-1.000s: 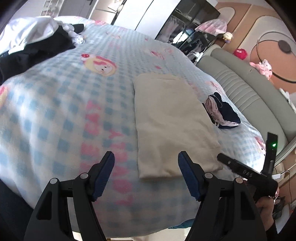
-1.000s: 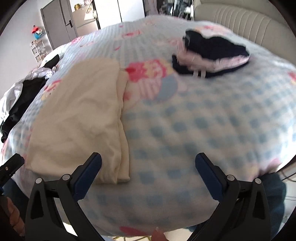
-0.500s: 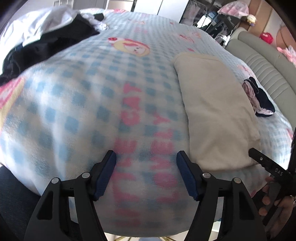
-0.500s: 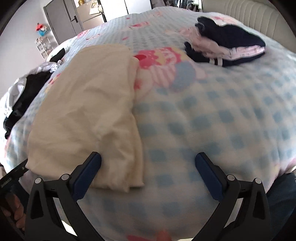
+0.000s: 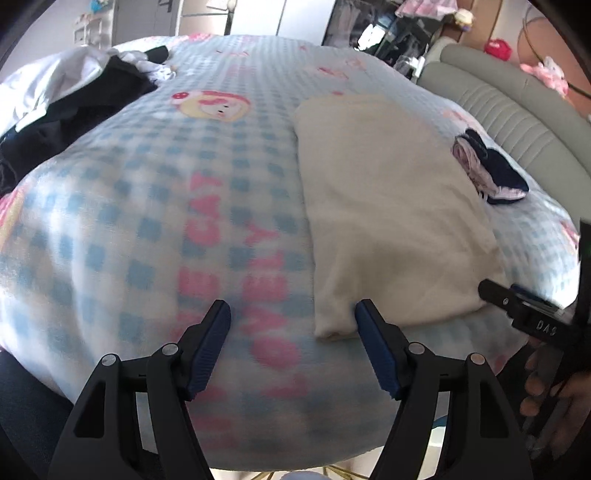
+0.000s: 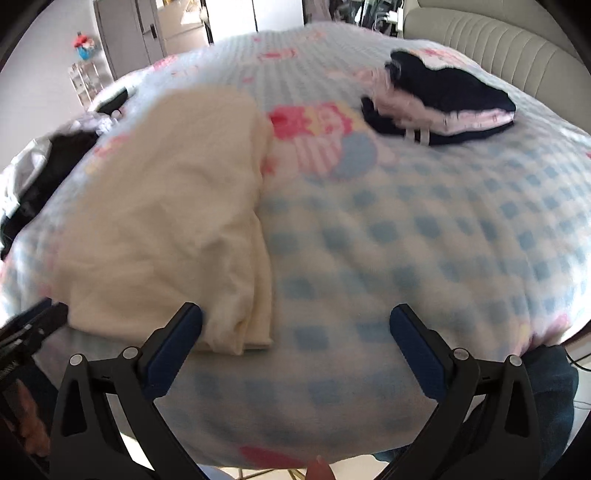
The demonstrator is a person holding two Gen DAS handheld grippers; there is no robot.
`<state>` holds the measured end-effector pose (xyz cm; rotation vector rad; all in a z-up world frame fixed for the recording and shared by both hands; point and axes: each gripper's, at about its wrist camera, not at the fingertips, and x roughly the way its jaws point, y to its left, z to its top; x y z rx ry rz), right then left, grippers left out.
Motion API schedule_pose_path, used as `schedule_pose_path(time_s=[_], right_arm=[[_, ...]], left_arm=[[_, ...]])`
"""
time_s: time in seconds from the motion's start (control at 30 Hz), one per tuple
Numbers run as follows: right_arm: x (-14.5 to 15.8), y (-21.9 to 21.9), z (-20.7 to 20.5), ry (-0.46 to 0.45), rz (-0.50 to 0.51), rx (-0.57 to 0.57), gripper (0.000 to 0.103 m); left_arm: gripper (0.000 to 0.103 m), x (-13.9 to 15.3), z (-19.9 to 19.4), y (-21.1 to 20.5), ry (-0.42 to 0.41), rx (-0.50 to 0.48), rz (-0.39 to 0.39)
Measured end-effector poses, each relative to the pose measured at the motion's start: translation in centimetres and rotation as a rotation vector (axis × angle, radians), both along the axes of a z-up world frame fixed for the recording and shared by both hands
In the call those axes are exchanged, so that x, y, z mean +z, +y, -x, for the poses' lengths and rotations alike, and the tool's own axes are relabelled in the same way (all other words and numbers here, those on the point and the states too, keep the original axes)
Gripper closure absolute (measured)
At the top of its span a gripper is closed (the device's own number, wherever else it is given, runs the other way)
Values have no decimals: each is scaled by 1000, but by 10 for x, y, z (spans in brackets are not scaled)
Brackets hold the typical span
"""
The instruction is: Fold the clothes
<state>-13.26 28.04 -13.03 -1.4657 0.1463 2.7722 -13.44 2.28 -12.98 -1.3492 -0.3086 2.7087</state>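
Cream garment (image 5: pixel 388 221) lies folded long on the bed (image 5: pixel 147 206), both grippers (image 5: pixel 291 325) (image 6: pixel 295 328) wide-jawed at its near end, likely for another fold.

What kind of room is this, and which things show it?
Most likely a bedroom in a home. The work surface is a bed under a blue checked cartoon blanket with a padded headboard; a heap of unfolded clothes lies on it, and a wardrobe with hanging clothes stands behind.
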Motion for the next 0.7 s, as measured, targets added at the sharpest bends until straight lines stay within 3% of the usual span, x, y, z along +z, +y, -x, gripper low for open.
schedule_pose_path(time_s=[0.1, 0.33, 0.6, 0.7], right_arm=[[-5, 10, -3, 5, 47, -30, 1], [5, 17, -4, 17, 39, -54, 1], [11, 22, -2, 29, 19, -66, 1], [9, 23, 2, 31, 7, -63, 1]], left_arm=[[29, 1, -5, -5, -2, 20, -1], [29, 8, -18, -19, 28, 73, -20], [31, 19, 4, -34, 78, 35, -272], [31, 16, 20, -16, 64, -28, -191]])
